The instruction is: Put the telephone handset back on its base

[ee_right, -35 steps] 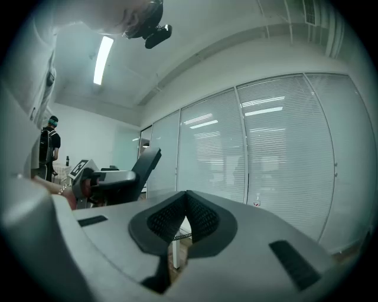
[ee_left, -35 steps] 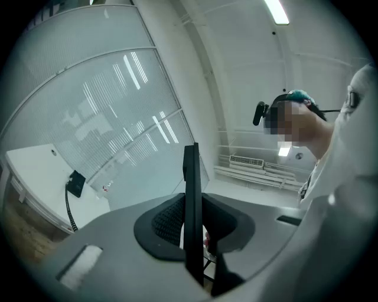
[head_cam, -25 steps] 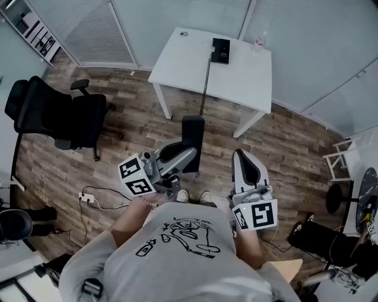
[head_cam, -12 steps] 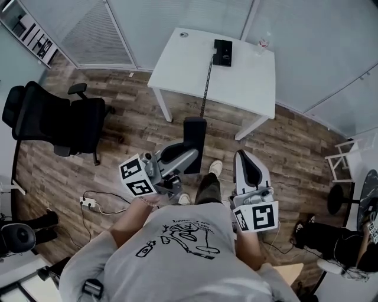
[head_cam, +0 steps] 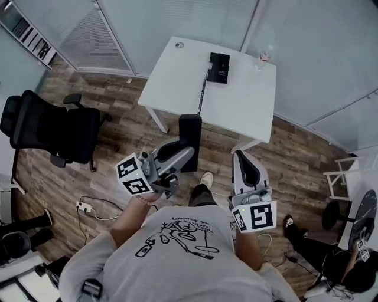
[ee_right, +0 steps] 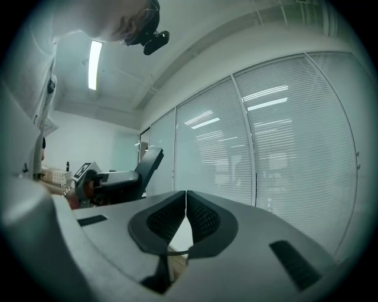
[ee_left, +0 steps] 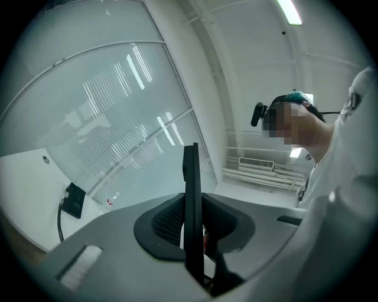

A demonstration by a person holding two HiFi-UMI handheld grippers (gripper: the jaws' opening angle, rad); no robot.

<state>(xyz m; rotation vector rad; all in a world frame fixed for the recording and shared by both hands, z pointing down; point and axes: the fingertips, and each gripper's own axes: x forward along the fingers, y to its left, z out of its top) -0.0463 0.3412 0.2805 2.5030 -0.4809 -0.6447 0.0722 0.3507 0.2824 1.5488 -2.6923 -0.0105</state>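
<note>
The black telephone handset (head_cam: 190, 140) stands upright with my left gripper (head_cam: 183, 154) shut on it, above the wooden floor just short of the white table (head_cam: 177, 82). Its coiled cord (head_cam: 202, 94) runs up over the table edge to the black base (head_cam: 219, 66) at the table's far side. In the left gripper view the handset (ee_left: 191, 194) shows edge-on between the jaws, and the base (ee_left: 74, 199) lies far off at the left. My right gripper (head_cam: 241, 158) is shut and holds nothing; in its own view its pads (ee_right: 201, 218) meet, and the handset (ee_right: 150, 163) shows to its left.
A small clear bottle (head_cam: 264, 56) stands at the table's far right corner. A black office chair (head_cam: 56, 127) is on the floor to the left, a power strip with cables (head_cam: 82, 206) near my feet, and glass partition walls with blinds (head_cam: 177, 17) behind the table.
The person has stepped forward, so the table and base have come nearer in the head view. Both grippers keep their pose, the left still holding the handset.
</note>
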